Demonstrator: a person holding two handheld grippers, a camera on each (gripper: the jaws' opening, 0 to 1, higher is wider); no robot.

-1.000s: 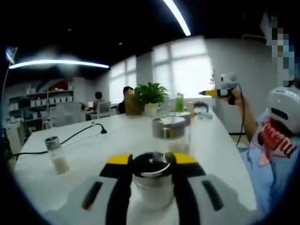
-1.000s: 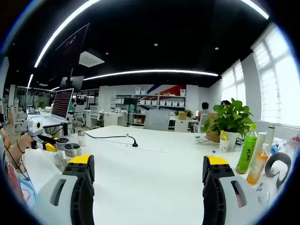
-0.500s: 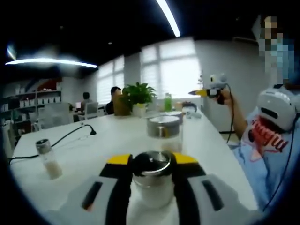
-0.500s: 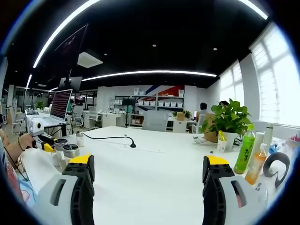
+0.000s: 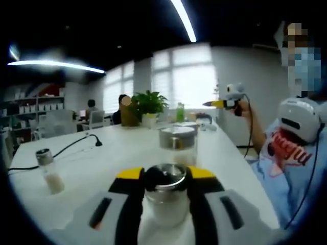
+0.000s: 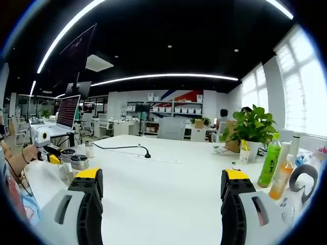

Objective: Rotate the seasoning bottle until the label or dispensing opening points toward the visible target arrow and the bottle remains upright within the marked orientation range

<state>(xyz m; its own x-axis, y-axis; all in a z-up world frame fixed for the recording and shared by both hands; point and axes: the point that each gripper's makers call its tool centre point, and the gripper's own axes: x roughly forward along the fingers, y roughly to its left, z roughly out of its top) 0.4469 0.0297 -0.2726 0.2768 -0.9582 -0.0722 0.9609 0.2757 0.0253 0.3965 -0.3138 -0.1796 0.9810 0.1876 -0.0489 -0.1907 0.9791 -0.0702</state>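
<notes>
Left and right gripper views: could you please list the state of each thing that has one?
Left gripper: shut on the seasoning bottle.
Seasoning bottle: upright, lid on.
Second jar: upright, capped, free.
Small shaker: upright, free.
Right gripper: open, holding nothing.
Green bottle: upright, capped.

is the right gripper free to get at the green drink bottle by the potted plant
Probably yes: the right gripper is open and empty, with bare white table between it and the green drink bottle, off to its right.
</notes>
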